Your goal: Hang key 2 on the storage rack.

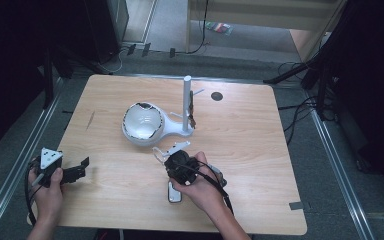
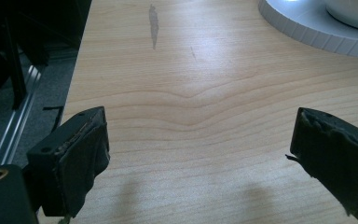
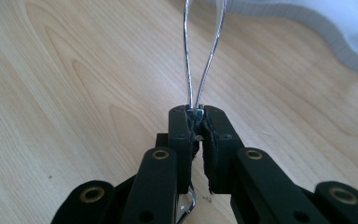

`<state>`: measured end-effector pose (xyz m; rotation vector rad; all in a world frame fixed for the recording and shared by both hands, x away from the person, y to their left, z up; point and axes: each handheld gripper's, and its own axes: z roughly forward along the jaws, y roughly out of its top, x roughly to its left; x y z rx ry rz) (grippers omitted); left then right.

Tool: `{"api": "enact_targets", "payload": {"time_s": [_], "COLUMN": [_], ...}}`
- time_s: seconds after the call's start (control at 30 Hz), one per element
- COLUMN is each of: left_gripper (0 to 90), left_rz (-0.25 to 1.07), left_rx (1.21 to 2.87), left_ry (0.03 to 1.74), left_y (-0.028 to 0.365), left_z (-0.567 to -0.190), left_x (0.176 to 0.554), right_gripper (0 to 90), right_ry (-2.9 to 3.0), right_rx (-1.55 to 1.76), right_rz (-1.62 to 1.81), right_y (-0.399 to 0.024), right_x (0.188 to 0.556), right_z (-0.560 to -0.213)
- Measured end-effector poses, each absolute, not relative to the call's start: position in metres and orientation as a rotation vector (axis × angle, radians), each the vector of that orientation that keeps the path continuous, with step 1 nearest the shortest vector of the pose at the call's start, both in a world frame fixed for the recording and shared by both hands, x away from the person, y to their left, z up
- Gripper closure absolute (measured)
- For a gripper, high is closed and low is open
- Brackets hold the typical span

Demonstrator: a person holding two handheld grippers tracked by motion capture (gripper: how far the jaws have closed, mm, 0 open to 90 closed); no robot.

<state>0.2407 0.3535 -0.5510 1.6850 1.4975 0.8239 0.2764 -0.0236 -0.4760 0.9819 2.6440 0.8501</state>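
Scene: wooden table (image 1: 260, 150). White stand mixer (image 1: 152, 122) sits centre-far, with a bowl (image 1: 142, 122) on its round base and an upright column (image 1: 187, 102) at the right end of that base.

Right gripper (image 1: 172, 155), near-centre, just near of the mixer base. Jaws clenched on a chrome wire part (image 3: 200, 60). The right gripper view shows two wire legs leaving the pinch point and spreading apart as they run far, toward the white base (image 3: 335, 32). Prob. a whisk/beater attachment; full shape not visible, so ID is uncertain. Grip is at the wire root, where the legs meet. Judgement: this spot gives both pads a narrow, stiff section to bite, and it points the free end at the mixer for presentation.

Left gripper (image 1: 80, 169), near-left edge of table, well apart from the mixer. Jaws released, wide gap, nothing between them. The left gripper view shows bare wood between the pads (image 2: 79, 158) and the ribbed rim of the base (image 2: 307, 28) at far right. Judgement: parked clear of the work zone, aimed approx. at the mixer, ready to steady it if req'd.

A small dark flat object (image 1: 174, 192) lies on the table under the right hand (image 1: 202, 187); type cannot be told.

Caution (judgement): thin chrome wire is slick and may twist in the pads under side load.
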Motion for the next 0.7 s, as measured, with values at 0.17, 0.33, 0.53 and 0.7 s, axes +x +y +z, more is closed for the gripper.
{"api": "enact_targets", "payload": {"time_s": [0.17, 0.33, 0.53, 0.7], "left_gripper": [4.7, 4.7, 4.7, 4.7], "left_rz": [0.826, 0.826, 0.821, 0.825], "left_rx": [1.689, 1.682, 1.683, 1.684], "left_ry": [1.496, 1.497, 1.498, 1.498], "left_y": [0.353, 0.353, 0.354, 0.353], "left_z": [-0.551, -0.551, -0.551, -0.551], "left_x": [0.241, 0.241, 0.241, 0.241], "right_gripper": [83.1, 83.1, 83.1, 83.1], "right_ry": [2.597, 2.529, 2.441, 2.397], "right_rx": [0.989, 0.985, 0.984, 0.989], "right_rz": [0.907, 0.986, 1.065, 1.092], "right_y": [-0.028, -0.033, -0.039, -0.042], "right_x": [0.275, 0.271, 0.268, 0.266], "right_z": [-0.467, -0.457, -0.445, -0.441]}}
